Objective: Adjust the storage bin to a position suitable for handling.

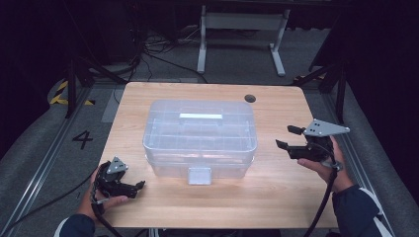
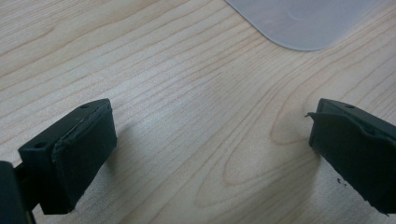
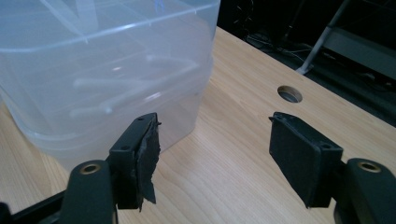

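The clear box sits mid-table, long axis running left to right, latch on the near side. The right gripper hangs off its right end — jaws apart, holding nothing, aimed at it. The left gripper rests near the front-left corner — also open and empty, about as close.

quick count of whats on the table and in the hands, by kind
clear plastic storage box: 1
handheld grippers: 2, the left gripper and the right gripper, both open and holding nothing
round hole in the tabletop: 1
wooden table: 1
total: 5
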`<state>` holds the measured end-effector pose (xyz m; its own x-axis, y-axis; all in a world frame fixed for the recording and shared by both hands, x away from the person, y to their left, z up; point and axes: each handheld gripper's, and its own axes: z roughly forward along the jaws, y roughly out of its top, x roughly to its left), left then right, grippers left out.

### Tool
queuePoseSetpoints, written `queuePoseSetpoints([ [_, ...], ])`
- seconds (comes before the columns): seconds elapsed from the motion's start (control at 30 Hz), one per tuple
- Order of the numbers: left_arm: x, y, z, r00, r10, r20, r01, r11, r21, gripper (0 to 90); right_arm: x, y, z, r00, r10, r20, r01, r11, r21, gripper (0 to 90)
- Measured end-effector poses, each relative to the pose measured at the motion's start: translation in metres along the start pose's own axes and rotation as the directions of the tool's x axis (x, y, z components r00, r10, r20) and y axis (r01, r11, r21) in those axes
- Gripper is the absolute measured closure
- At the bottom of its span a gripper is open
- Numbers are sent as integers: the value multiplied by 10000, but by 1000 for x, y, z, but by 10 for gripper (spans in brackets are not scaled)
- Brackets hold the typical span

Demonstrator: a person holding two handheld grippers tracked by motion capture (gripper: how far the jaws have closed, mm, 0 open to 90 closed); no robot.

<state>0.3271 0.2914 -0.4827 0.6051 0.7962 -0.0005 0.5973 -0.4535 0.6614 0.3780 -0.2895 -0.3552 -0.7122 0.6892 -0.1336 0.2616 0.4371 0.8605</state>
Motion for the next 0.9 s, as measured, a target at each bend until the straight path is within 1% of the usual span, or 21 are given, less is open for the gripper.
queuePoseSetpoints([
  [0.03, 0, 0, 0, 10000, 3, -1, -3, 10000, 1, 12, 0, 5, 1, 10000, -75, -20, 75, 10000, -62, 339],
  [0.1, 0, 0, 0, 10000, 0, 0, 0, 10000, 0, 12, 0, 8, 2, 10000, -81, -37, 81, 9999, -93, 339],
  [0.2, 0, 0, 0, 10000, 1, -1, -1, 10000, 0, 12, 1, 19, 6, 9997, -211, -115, 209, 9995, -222, 340],
  [0.33, 0, 0, 0, 10000, -1, 6, 1, 10000, 3, 12, 5, 32, 11, 9990, -359, -273, 347, 9985, -430, 343],
  [0.43, 0, 0, 0, 10000, 4, -1, -4, 10000, 2, 12, 8, 42, 16, 9982, -429, -411, 407, 9978, -514, 345],
  [0.5, 0, 0, 0, 10000, -61, 23, 61, 10000, 18, 12, 11, 48, 18, 9974, -570, -440, 548, 9972, -501, 345],
  [0.53, 0, 0, 0, 10000, -32, 17, 32, 10000, 19, 11, 12, 51, 19, 9969, -602, -506, 576, 9970, -515, 345],
  [0.63, 0, 0, 0, 10000, 5, 0, -5, 10000, -1, 12, 15, 57, 25, 9959, -672, -609, 640, 9965, -541, 345],
  [0.73, 0, 0, 0, 10000, 7, 0, -7, 10000, 3, 12, 20, 61, 31, 9941, -837, -691, 804, 9956, -486, 345],
  [0.9, 0, 0, 0, 10000, 6, -2, -6, 10000, 2, 12, 25, 67, 37, 9919, -869, -925, 827, 9954, -492, 345],
])
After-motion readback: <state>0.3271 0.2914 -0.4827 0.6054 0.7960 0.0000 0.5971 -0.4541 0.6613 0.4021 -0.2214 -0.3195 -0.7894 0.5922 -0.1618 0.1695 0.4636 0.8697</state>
